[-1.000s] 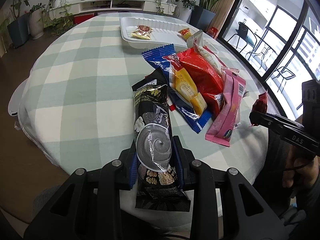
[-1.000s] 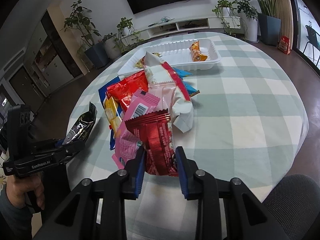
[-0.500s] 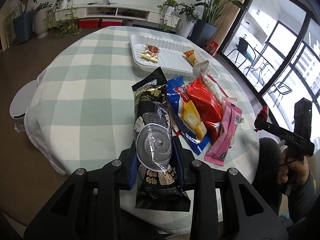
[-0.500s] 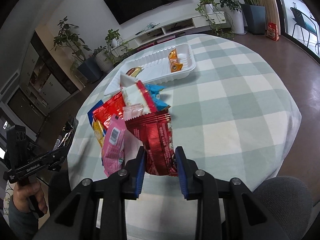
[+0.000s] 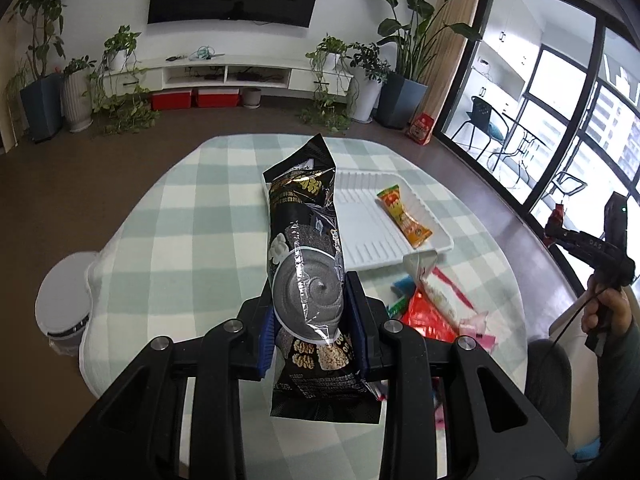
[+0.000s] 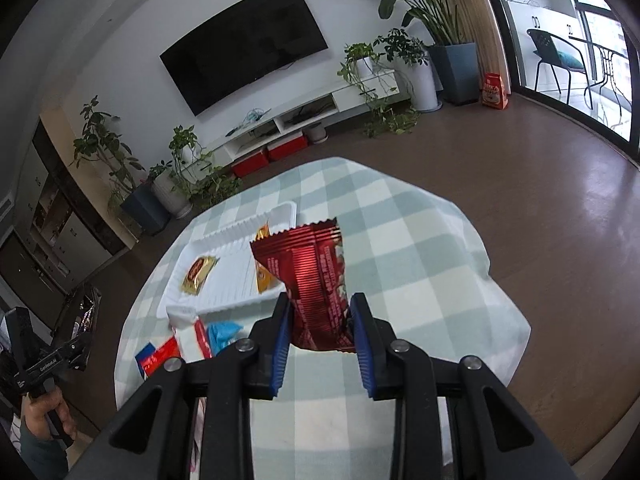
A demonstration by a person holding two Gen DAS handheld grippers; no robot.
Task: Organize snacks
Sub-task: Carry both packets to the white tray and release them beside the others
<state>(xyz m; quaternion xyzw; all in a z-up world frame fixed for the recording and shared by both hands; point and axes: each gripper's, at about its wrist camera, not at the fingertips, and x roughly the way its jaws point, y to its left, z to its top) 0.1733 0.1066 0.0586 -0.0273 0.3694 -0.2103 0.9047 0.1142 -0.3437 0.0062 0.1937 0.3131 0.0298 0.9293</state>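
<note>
A: Starting at the left, what is the left tool (image 5: 310, 328) doing?

B: It is clamped on a long black snack packet (image 5: 306, 268), gripped low on the wrapper so most of the packet stands up and leans toward twelve o'clock. My guess is the low grip leaves the far end free to be laid down first.

A: Where is that packet compared with the table (image 5: 192, 240)?

B: Lifted clear of the checked cloth. The white tray (image 5: 368, 240) sits just past it at about one o'clock, with an orange sachet (image 5: 404, 216) lying inside. That tray looks like the collecting place.

A: And the loose snacks?

B: A pile of wrappers (image 5: 432, 304) lies on the cloth at the tray's near edge, toward four o'clock of the black packet. They are not yet sorted.

A: Now the right side.

B: The right tool (image 6: 320, 320) is pinched on a red ribbed wrapper (image 6: 316, 276), holding its lower half so the crimped top edge points up toward twelve. It is off the table too.

A: What lies beyond it?

B: In that view the tray spreads toward ten o'clock, with a gold-and-red candy (image 6: 199, 274) inside, well apart from the orange sachet.

A: So why both held aloft?

B: Probably each hand carries one snack toward the tray, which has plenty of bare ribbed floor between the two sweets.
</note>
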